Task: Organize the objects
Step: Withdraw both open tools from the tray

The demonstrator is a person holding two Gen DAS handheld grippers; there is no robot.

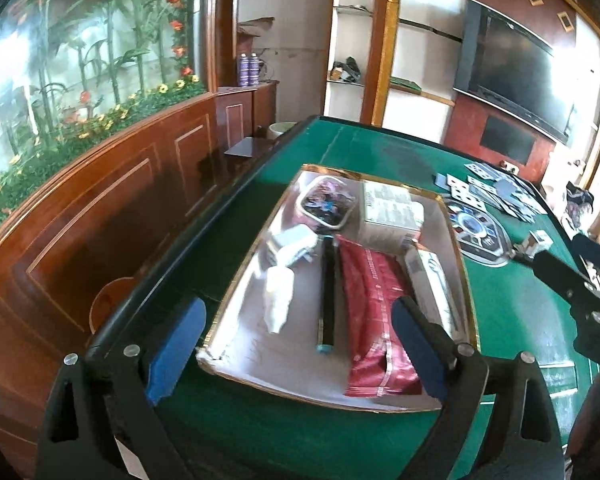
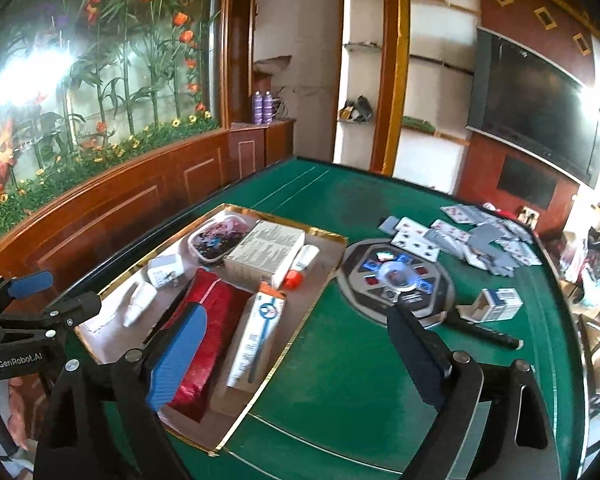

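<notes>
A gold-rimmed tray (image 1: 252, 344) lies on the green felt table. In it are a red pouch (image 1: 372, 320), a long white box (image 1: 432, 292), a black pen (image 1: 328, 292), a white charger (image 1: 294, 246), a small white bottle (image 1: 278, 296), a picture-lidded container (image 1: 328, 200) and a grey-white carton (image 1: 392, 216). My left gripper (image 1: 296, 344) hovers open over the tray's near end, nothing between its pads. My right gripper (image 2: 298, 356) stands open above the tray's right rim (image 2: 298, 320), also empty. An orange-capped tube (image 2: 300, 268) lies beside the carton.
Right of the tray sit an octagonal disc (image 2: 396, 280), a small open blue-and-white box (image 2: 496, 306) and a black stick (image 2: 484, 334). Playing cards (image 2: 472, 236) are scattered at the far right. A wood-panelled wall (image 1: 112, 208) runs along the table's left edge.
</notes>
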